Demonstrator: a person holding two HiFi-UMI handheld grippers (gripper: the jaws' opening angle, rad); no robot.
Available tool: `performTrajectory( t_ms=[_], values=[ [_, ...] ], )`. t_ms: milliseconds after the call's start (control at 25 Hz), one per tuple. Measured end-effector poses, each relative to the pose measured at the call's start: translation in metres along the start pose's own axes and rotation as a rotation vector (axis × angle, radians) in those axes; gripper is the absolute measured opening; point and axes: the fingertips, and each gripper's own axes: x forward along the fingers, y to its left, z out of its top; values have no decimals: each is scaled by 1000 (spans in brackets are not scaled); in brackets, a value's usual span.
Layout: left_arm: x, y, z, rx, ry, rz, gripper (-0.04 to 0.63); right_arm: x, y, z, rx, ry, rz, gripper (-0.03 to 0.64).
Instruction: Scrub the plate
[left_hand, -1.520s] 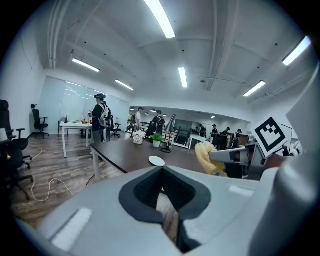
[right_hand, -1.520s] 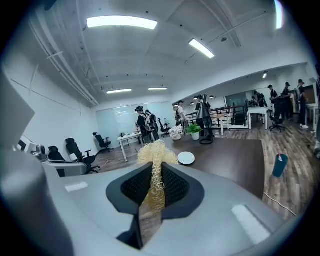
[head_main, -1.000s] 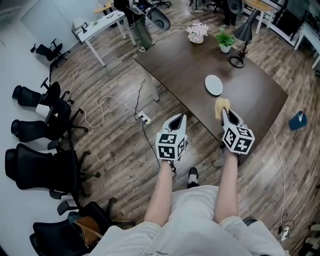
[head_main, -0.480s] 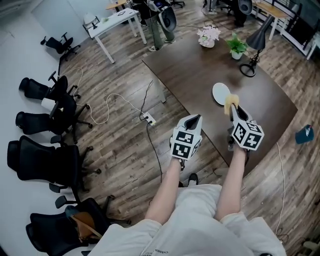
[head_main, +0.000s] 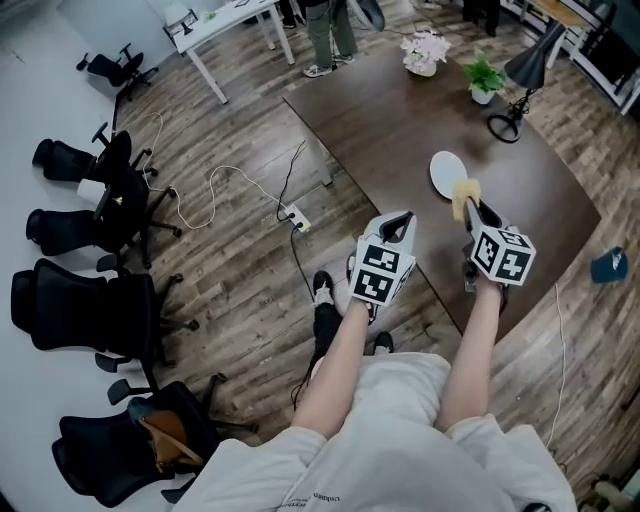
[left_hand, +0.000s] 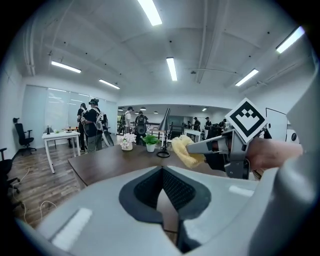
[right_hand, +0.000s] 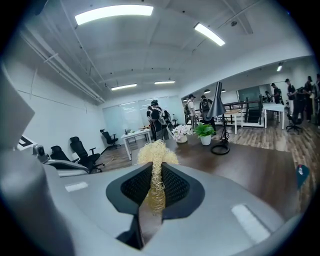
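Right tongs (head_main: 470, 207) clamped on a yellow, stringy scrub pad (head_main: 463, 190) — held just beside the round white plate (head_main: 445, 168), which lies flat on the dark wood counter (head_main: 390, 120). Left tongs (head_main: 404, 220) together, empty, near counter's edge. Flowers (head_main: 425, 50), potted plant (head_main: 484, 78), black lamp (head_main: 520, 75) at far end — well apart from plate.

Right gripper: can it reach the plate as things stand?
Probably yes. The right gripper, shut on the scrubber, hangs just short of the plate, which lies bare on the table; nothing stands between them.
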Motion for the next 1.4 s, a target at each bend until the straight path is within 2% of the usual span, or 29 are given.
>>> performTrajectory(
  t_ms=[160,480,760,1040,1400],
  values=[
    [11,17,5,24,2,-10,2,14,-4,12,23,-18,-16,75],
    [40,64,12,-58,-5,-35,2,48,-8,11,17,12,-63,77],
    [80,91,27,-76,-7,-97,2,78,-26,24,24,26,-119,77],
    [114,140,52,-95,-7,-138,2,103,-46,36,78,31,-196,77],
    [158,168,56,-71,34,-276,2,121,-60,38,154,20,-347,77]
  ],
)
